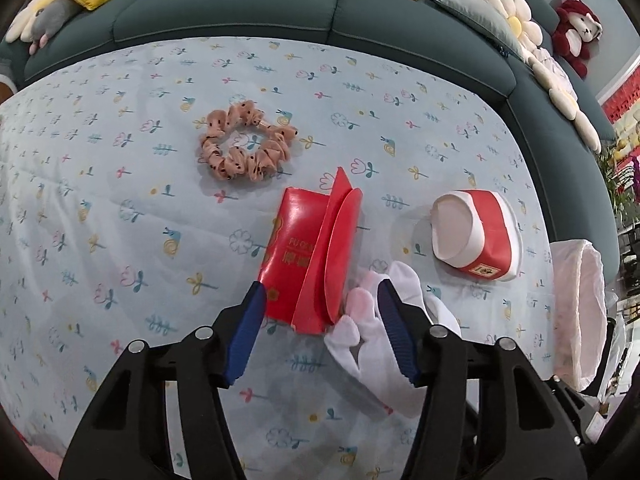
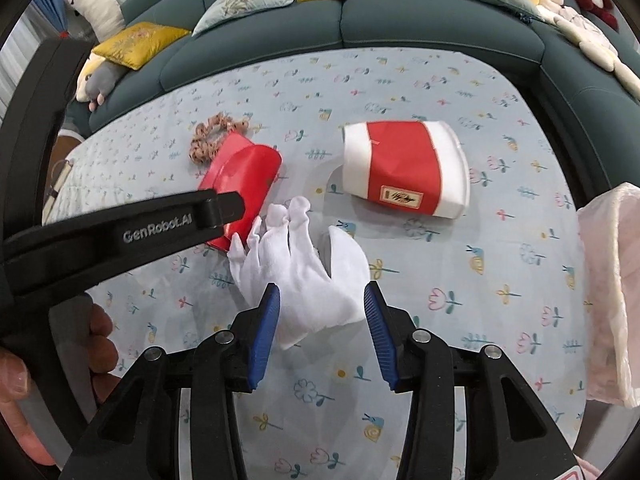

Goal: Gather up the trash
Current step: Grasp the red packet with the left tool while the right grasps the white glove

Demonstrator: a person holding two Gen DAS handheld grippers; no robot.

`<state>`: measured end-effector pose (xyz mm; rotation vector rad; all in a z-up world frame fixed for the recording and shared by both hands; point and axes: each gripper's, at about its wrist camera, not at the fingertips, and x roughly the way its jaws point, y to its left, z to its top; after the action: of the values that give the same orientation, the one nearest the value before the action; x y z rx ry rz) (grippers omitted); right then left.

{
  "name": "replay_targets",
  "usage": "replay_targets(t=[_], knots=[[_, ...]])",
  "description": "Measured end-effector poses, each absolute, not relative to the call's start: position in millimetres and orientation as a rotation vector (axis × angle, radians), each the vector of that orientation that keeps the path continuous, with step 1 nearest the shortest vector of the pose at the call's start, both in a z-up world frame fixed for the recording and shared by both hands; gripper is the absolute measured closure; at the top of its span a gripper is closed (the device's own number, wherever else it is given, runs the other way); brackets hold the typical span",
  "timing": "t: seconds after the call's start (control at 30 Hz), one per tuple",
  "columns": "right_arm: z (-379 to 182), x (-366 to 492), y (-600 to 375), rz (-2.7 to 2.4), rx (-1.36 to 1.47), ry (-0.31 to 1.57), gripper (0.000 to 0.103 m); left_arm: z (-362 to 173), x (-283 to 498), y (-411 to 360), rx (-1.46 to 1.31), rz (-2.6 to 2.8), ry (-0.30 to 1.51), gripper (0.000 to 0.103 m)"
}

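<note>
A red carton [image 1: 304, 256] with its flap standing open lies on the flowered cloth. My left gripper [image 1: 321, 286] is open and straddles the carton's near end, its left pad at the carton's corner and its right pad over a white glove [image 1: 384, 320]. In the right wrist view the white glove [image 2: 300, 264] lies flat, and its cuff sits between the pads of my open right gripper [image 2: 322, 287]. A crushed red-and-white paper cup [image 1: 476, 232] [image 2: 404, 168] lies on its side further right. One black finger [image 2: 216, 210] of the left gripper crosses in front of the red carton [image 2: 244, 176].
A pink dotted scrunchie [image 1: 248, 146] [image 2: 216, 136] lies behind the carton. A pale plastic bag [image 1: 576, 312] [image 2: 612, 288] hangs open at the table's right edge. A teal sofa [image 1: 240, 12] with cushions and plush toys rings the table. A person's hand [image 2: 100, 340] holds the left gripper.
</note>
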<state>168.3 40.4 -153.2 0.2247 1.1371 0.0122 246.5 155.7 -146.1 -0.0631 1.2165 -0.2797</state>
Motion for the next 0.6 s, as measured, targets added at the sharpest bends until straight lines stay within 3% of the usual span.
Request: replay_targets(t=[0.17,0.23,0.3,0.4,0.6], knots=[[-164,175,44,0.014,0.218,1.161,0.060,-152,249,153,-0.064,-0.298,1.224,0.068],[-168,176,44,0.010,0.223,1.166,0.066,-153,248,151,-0.060,-0.307,1.229,0.077],[-172,175,43,0.016,0.234,1.175,0.080,-154,247,151,-0.061,-0.313,1.231,0.090],[-173,172,43,0.020,0.238,1.174,0.088,-153,241,149,-0.060,-0.318,1.225,0.096],[-164,164,37,0.008,0.252,1.151,0.092,-145,227,139,-0.057,-0.323,1.213,0.101]])
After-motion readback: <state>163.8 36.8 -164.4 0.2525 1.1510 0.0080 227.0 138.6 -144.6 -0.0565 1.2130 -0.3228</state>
